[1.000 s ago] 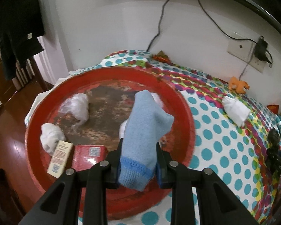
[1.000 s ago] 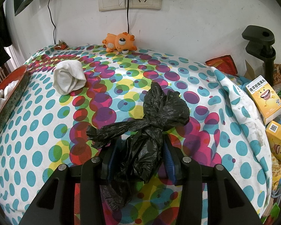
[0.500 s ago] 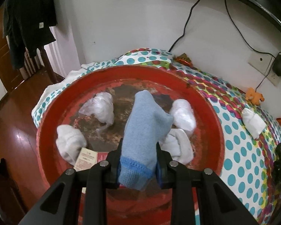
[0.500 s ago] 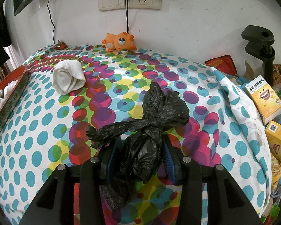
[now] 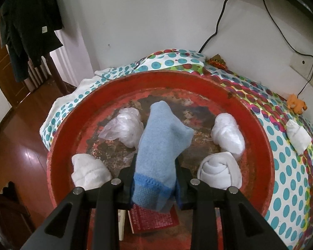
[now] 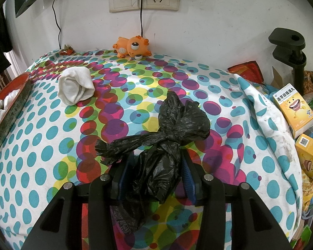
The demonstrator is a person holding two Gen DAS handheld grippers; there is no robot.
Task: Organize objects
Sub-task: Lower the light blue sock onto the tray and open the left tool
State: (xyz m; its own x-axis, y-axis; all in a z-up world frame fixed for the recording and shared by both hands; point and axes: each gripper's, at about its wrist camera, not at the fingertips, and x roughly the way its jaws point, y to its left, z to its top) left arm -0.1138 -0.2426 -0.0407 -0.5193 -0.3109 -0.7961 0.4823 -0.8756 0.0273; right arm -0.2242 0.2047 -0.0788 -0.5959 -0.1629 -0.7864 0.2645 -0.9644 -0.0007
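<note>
so the left gripper has carried the blue sock over the middle of the red tray, jaws just started easing off it, sock still between them. Drop looks imminent. Right gripper sits clenched on the black bag, lower centre

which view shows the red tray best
The left wrist view: the red tray fills the frame, its whole round rim and contents visible. The right wrist view catches only a sliver of its edge at the far left.
</note>
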